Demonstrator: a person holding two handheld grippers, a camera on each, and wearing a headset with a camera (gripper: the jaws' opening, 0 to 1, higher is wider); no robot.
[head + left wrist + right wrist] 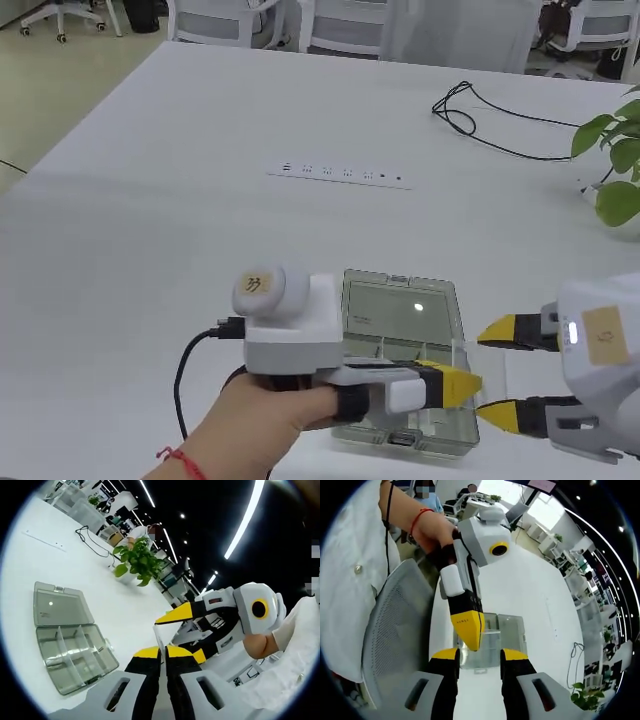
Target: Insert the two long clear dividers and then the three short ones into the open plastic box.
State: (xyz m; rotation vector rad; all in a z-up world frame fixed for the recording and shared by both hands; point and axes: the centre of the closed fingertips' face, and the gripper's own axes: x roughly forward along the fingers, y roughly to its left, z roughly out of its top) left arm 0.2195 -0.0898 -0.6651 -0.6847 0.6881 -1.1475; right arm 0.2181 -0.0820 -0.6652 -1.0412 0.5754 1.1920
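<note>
The open clear plastic box lies on the white table near its front edge, lid folded back; clear partitions stand in its base. My left gripper hovers over the box's right side, pointing right, shut on a thin clear divider that sticks out past its tips. My right gripper faces it from the right and is open, one yellow finger above and one below the left gripper's tip. The divider stands between the right gripper's jaws, just above the box.
A white power strip lies mid-table. A black cable loops at the back right, beside a green plant at the right edge. Office chairs line the far side. A black lead trails from the left gripper.
</note>
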